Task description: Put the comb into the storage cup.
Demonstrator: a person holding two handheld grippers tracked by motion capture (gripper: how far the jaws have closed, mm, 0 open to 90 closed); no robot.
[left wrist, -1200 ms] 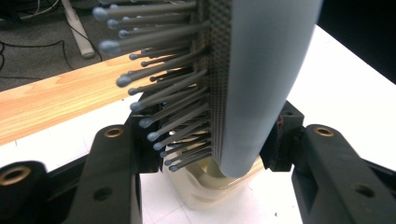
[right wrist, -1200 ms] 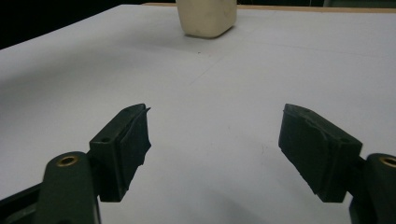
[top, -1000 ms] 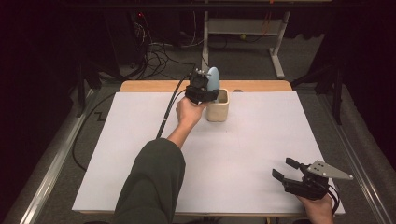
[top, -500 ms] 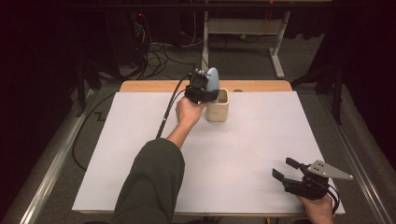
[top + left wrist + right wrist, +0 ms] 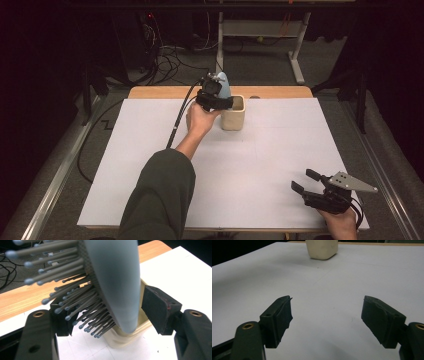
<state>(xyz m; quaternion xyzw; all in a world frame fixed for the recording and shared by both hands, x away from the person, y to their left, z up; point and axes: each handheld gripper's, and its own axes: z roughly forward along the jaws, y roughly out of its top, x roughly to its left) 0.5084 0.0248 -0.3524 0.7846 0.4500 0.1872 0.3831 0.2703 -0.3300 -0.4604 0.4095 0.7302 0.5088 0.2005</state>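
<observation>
While I stand at the wide table covered with a white sheet (image 5: 150, 165), both my arms reach over it from the near side. At the far edge of this sheet, beside a strip of bare wood, sits the cream square plastic cup (image 5: 233, 114). My left gripper (image 5: 216, 98) is above the left rim of this cup, and my dark green sleeve (image 5: 160, 195) leads up to it. Between its black jaws is the pale blue oval hairbrush with grey ball-tipped bristles (image 5: 110, 282). The lower tip of the brush points down into the mouth of the cup. These jaws have just been opening: the right pad (image 5: 160, 307) is apart from the smooth back of the brush, while the bristles hide the left pad, so there I cannot tell about contact. My right gripper (image 5: 306, 181) rests at the near right corner, well apart from the cup, with jaws wide and nothing between them.
</observation>
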